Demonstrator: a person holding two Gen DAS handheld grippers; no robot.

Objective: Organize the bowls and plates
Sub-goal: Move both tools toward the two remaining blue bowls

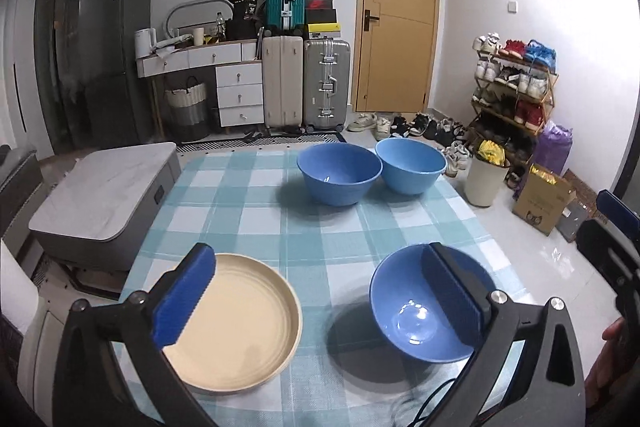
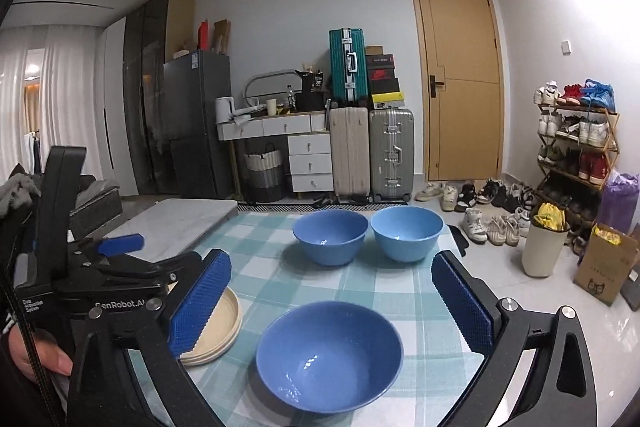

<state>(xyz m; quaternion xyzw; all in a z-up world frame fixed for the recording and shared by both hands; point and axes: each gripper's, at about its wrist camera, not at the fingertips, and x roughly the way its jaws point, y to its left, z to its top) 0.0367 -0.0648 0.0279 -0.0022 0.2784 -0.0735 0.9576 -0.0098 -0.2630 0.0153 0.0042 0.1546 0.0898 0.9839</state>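
Near blue bowl (image 2: 329,355) on checked tablecloth (image 2: 352,283), door (image 2: 460,79) behind.

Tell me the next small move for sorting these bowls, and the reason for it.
Probably bring the right gripper down over the near bowl and close on its rim, to carry it toward the two far bowls. Both grippers are open and hold nothing, this bowl sits apart from its pair, and the plates already lie beside it.
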